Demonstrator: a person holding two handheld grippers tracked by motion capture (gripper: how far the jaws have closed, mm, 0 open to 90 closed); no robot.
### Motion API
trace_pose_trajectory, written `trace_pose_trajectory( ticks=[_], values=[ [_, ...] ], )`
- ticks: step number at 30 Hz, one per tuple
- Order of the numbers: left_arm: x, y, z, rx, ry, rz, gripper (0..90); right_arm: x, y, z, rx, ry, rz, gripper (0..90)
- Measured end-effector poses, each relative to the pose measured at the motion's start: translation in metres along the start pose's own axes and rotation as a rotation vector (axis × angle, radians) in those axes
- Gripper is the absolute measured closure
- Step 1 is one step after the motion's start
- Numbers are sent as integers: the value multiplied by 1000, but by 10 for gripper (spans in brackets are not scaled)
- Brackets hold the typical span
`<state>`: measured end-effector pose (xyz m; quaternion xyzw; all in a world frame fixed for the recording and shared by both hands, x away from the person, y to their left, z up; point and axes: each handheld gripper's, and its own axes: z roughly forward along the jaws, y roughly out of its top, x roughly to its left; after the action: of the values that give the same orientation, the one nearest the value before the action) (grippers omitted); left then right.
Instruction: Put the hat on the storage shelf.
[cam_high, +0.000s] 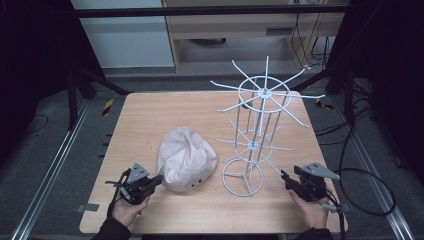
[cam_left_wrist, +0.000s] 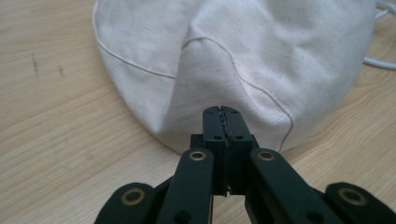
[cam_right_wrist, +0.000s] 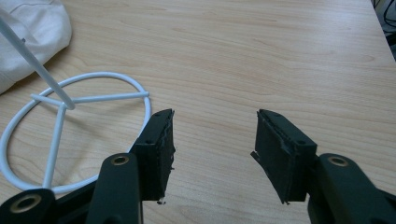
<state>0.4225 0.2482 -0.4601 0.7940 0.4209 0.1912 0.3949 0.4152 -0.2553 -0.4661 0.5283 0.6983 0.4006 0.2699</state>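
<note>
1. We see the left tongs (cam_high: 159, 179), held in the person's left hand (cam_high: 127, 209), resting low over the wooden table (cam_high: 150, 115) near its front edge, tips aimed at the cloth hat (cam_high: 186, 159).
2. In the left gripper view, we find the left tongs (cam_left_wrist: 223, 112) pressed together, jaw against jaw, with nothing visible between them; their tips lie at the near edge of the cloth hat (cam_left_wrist: 233, 60), but we cannot tell whether they touch the fabric.
3. The cloth hat is off-white, crumpled and seamed, lying directly ahead of the left tongs and flat on the table (cam_left_wrist: 60, 154).
4. We see the right tongs (cam_high: 285, 176), held in the person's right hand (cam_high: 312, 210), near the front right corner of the table, with a black cable (cam_high: 370, 200) trailing off to their outer side.
5. In the right gripper view, we find the right tongs (cam_right_wrist: 215, 140) spread wide and empty, bare table (cam_right_wrist: 261, 56) between the jaws.
6. The white wire rack (cam_high: 257, 125) stands upright just beside the right tongs, on their inner side; its ring base (cam_right_wrist: 74, 135) lies on the table next to the left-hand jaw in the right gripper view, apart from it.
7. The rack's spokes fan outward from a central post at two levels, beyond and above both tongs.
8. The rack stands between the hat and the right tongs, its base close to the hat's edge.
</note>
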Motion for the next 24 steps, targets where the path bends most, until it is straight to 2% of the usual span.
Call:
trace_pose_trajectory(
  ticks=[3, 6, 7, 9, 12, 15, 18, 24],
  values=[
    [3, 4, -10, -30, 20, -8, 874, -1, 0, 0, 2, -1, 3, 471],
    [10, 16, -19, -86, 43, -15, 789, -1, 0, 0, 2, 0, 4, 472],
    [13, 22, -21, -103, 39, -26, 738, -1, 0, 1, 3, -1, 5, 471],
    [16, 29, -20, -120, 26, -32, 716, -1, 0, 0, 3, -1, 4, 471],
    [17, 39, -13, -103, 24, -12, 641, -2, 0, 0, 1, -2, 5, 469],
    [15, 42, 2, -69, 30, 19, 582, -2, 0, 0, 5, 0, 6, 466],
    [14, 44, 13, -31, 10, 27, 543, -1, 0, 0, 6, 1, 7, 463],
    [12, 45, 30, 10, -18, 31, 542, -1, 0, 2, 14, 4, -3, 455]
  ],
)
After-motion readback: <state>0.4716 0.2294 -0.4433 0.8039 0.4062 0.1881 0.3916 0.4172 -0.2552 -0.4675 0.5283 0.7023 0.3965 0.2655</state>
